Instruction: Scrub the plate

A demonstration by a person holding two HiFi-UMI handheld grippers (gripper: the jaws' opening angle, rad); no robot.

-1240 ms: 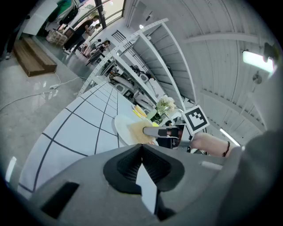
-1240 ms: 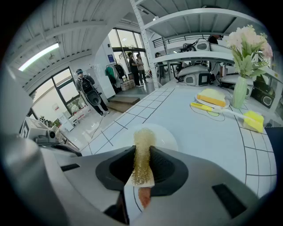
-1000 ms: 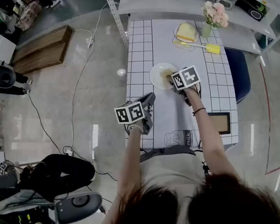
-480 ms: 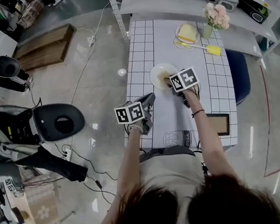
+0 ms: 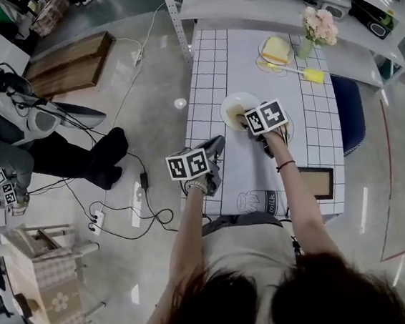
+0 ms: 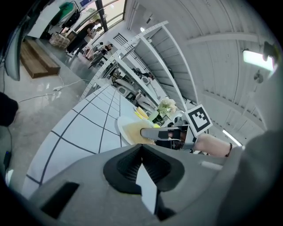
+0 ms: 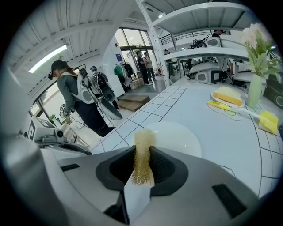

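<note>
Two plates, far plate (image 5: 261,59) holding yellow sponge (image 5: 275,48), right gripper (image 7: 142,152) jaws clamping scourer (image 7: 143,143) at near plate (image 5: 230,105), left gripper (image 6: 141,160) jaws together.

- I see a table (image 5: 207,71) under a white, grid-lined cover.
- A white plate (image 5: 230,107) sits mid-table.
- Far end: a dish (image 5: 263,46) bearing a yellow block, a flower vase (image 5: 305,46), a yellow-headed brush (image 5: 312,75).
- Near right corner: a dark frame (image 5: 317,181), lying flat.
</note>
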